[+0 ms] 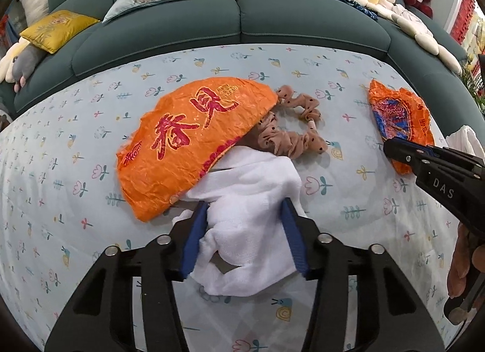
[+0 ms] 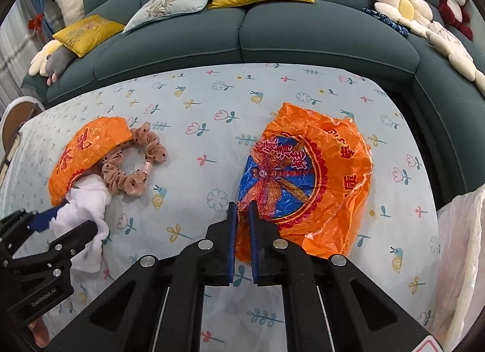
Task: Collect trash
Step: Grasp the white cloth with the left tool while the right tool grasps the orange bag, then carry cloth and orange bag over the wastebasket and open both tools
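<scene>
My left claw (image 1: 245, 218) is spread wide around a crumpled white cloth (image 1: 248, 200) on the floral-print tabletop (image 1: 60, 146), its blue pads on either side of it. A large orange wrapper (image 1: 188, 143) overlaps the cloth's far end, beside a tan scrunchie (image 1: 300, 134). My right claw (image 2: 242, 215) is pinched nearly closed on the near edge of an orange and blue wrapper (image 2: 306, 176) toward the tabletop's right edge.
</scene>
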The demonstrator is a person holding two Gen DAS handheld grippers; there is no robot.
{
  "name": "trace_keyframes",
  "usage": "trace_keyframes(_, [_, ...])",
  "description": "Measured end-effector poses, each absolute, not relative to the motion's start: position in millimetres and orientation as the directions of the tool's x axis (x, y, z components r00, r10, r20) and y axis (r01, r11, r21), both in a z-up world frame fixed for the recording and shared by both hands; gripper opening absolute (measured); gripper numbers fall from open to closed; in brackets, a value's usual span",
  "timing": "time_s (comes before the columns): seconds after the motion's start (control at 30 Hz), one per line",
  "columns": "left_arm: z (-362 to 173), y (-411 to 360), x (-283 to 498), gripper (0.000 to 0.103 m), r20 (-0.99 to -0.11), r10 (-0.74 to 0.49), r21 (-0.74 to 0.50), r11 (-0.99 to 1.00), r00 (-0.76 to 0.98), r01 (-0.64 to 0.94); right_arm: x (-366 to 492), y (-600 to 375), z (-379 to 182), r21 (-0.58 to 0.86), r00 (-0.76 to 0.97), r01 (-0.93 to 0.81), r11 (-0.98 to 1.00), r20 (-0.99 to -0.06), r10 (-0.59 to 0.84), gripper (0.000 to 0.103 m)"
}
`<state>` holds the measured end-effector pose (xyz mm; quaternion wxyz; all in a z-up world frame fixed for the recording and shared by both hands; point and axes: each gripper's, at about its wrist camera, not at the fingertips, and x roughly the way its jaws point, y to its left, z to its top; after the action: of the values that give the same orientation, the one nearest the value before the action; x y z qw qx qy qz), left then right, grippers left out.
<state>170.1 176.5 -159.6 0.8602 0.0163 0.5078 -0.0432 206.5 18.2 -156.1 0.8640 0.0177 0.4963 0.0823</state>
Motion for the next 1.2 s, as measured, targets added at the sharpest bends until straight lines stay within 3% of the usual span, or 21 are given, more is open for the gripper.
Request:
trace_keyframes(0.13, [-157.8,176.9,166.2,0.024,-0.878,-0.082,-0.043,0.995,0.471,0.092,203.5,15.4,-155.3,0.119,0.496,-0.121,0.986,-0.853,0.163,0.004])
trace_keyframes(0.23, [-152.5,176.7,164.6,0.016,-0.876,-0.098,-0.061,0.994,0.473,0.095,196.9,11.5,-149.9,0.122,0.508,-0.121,0.985,-0.845,0.167,0.003])
trace_keyframes(0.73, [-101.9,146.2,141.7,0.012,-0.811,-0.24,-0.162,0.968,0.533,0.189,147.1,-23.9,-94.2,0.215,0.614,-0.106,0.971,-0.754,0.234,0.002])
trace_keyframes(1.2, [-51.9,68.9,124.3,0.012,-0.74,-0.37,-0.185,0.915,0.561,0.359,97.5,-108.4,-39.8,0.32,0.738,0.016,0.947,-0.643,0.205,0.002])
